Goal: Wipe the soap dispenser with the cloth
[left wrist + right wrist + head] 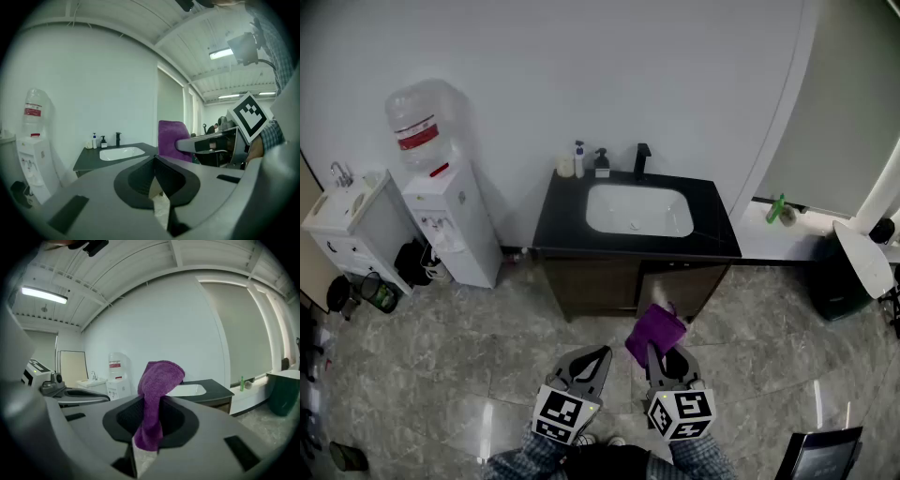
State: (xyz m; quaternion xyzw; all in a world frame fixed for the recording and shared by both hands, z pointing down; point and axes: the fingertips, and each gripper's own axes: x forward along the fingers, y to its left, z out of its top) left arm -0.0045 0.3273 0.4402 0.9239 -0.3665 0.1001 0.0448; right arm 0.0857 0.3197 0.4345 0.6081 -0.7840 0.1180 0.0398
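Approach step: the cloth [655,330] is gripped in the right tongs [653,352], and the left tongs [599,355] are clenched empty. The soap dispenser [602,163], well apart on the tabletop [555,220], needs to be reached next.

Soap dispenser [601,165] too small for detail; plaid sleeves [705,459] partly beyond the head view's bottom edge.

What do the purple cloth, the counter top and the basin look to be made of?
The purple cloth, clamped in the right claw, looks like soft terry or microfibre, judging by its fuzzy nap and limp fold. The counter top is a black, smooth, flat slab, perhaps stone or laminate; the look leaves it open. The basin is white and smooth, likely glazed ceramic.
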